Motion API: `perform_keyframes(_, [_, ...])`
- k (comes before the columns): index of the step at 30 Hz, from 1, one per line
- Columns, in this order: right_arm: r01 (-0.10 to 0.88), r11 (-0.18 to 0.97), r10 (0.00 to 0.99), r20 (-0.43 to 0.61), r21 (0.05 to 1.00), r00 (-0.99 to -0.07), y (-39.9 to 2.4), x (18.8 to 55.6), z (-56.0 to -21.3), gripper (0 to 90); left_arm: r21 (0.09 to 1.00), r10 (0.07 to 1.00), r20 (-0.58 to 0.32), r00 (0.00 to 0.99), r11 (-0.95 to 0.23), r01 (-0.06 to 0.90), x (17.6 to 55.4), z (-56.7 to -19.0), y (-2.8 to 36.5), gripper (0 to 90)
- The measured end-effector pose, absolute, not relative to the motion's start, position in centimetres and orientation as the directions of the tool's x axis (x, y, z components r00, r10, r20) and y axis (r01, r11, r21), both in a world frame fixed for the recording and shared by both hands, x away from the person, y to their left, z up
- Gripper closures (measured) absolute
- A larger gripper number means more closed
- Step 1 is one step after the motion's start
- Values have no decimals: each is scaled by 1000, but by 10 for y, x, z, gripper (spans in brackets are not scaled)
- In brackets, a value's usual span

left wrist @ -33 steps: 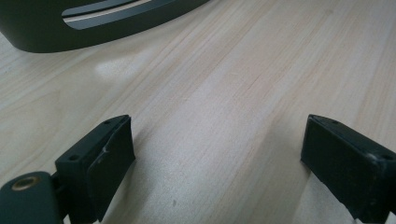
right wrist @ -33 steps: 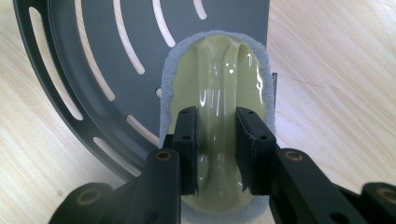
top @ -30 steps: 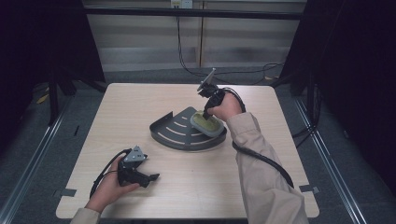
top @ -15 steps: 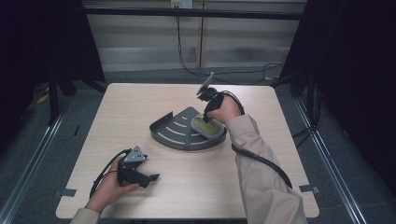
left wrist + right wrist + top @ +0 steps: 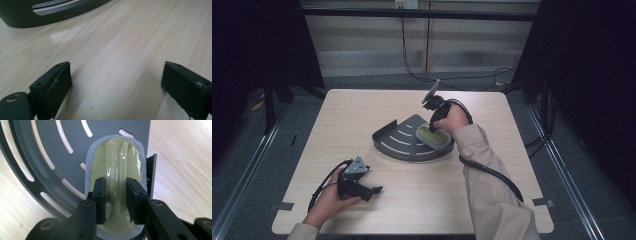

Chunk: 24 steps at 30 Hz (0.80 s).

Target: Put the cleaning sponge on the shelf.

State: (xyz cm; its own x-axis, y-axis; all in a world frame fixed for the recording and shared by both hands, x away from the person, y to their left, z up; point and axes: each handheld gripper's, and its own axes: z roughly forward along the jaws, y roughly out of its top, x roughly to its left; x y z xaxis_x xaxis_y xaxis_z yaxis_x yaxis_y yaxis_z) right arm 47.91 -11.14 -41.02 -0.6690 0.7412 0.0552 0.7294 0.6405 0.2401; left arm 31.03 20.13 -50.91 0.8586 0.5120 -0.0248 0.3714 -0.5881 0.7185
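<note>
A: Where is the scrubbing pad?

B: The olive-green scrubbing pad (image 5: 115,182), with its grey fleecy rim, lies on the dark slotted corner rack (image 5: 404,140) in the middle of the wooden table (image 5: 362,112). It sits on the rack's right part, against the low wall there.

A: And the right gripper?

B: The right gripper (image 5: 115,202) comes down on the pad from above. Its two black jaws are pinched on the raised glossy ridge that runs along the pad's top. In the high view the right hand (image 5: 451,119) is over the rack's right edge.

A: What about the left one?

B: The left gripper (image 5: 362,189) rests at the near left of the table, well apart from the rack. Its jaws are spread wide, with bare wood between them.

A: Is the rack flat?

B: Yes, it lies flat on the table, curved edge toward the near side.
</note>
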Motion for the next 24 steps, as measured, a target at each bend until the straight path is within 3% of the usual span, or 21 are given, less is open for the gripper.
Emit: perform_keyframes(24, [741,648,746,48,177,-664,-117,477,-419,703,719,512,-25,859,-587,371,310,-509,201,90])
